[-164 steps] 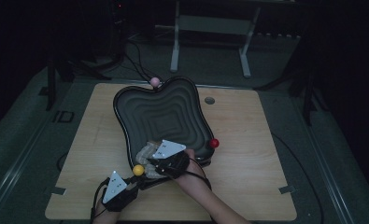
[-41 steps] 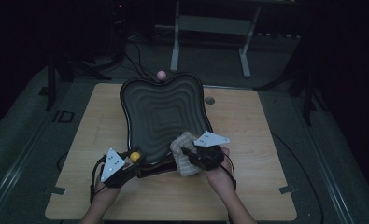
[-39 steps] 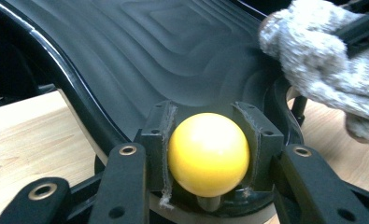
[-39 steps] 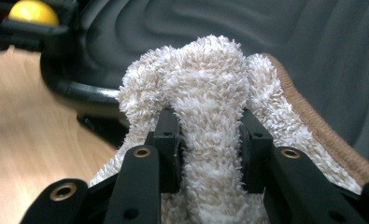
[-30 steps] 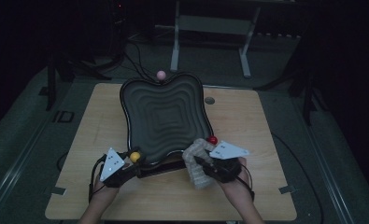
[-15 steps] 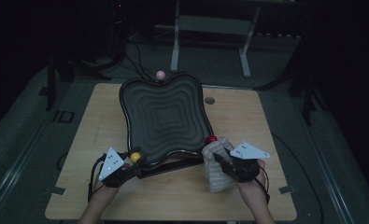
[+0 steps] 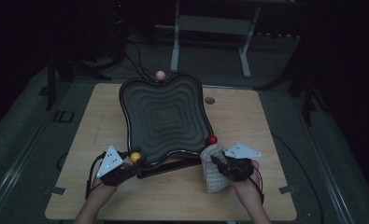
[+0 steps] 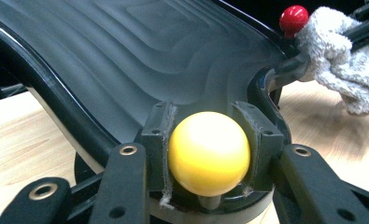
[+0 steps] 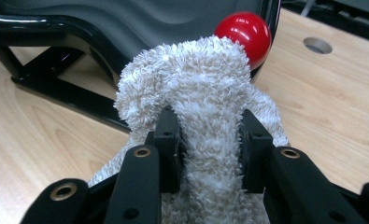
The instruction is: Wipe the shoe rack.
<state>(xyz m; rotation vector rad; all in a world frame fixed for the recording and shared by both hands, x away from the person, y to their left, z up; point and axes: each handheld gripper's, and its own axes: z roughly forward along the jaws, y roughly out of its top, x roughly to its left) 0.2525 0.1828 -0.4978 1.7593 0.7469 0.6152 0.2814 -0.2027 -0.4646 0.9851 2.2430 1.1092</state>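
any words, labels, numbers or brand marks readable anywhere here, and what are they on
None can be read.
Wavy dark tray: no lettering visible.
Yellow ball and red ball: plain.
White towel: no tag visible.
Floor mark left of the table: a boxy shape, too dim and blurred to read.
Small red light at the back: no text.

The room is dim, its far side almost black. Beyond the tongs, past the light wooden table (image 7: 247,116), a grey metal frame (image 7: 210,28) stands on grey floor (image 7: 28,135), with dark cables (image 7: 135,51) trailing beside it.
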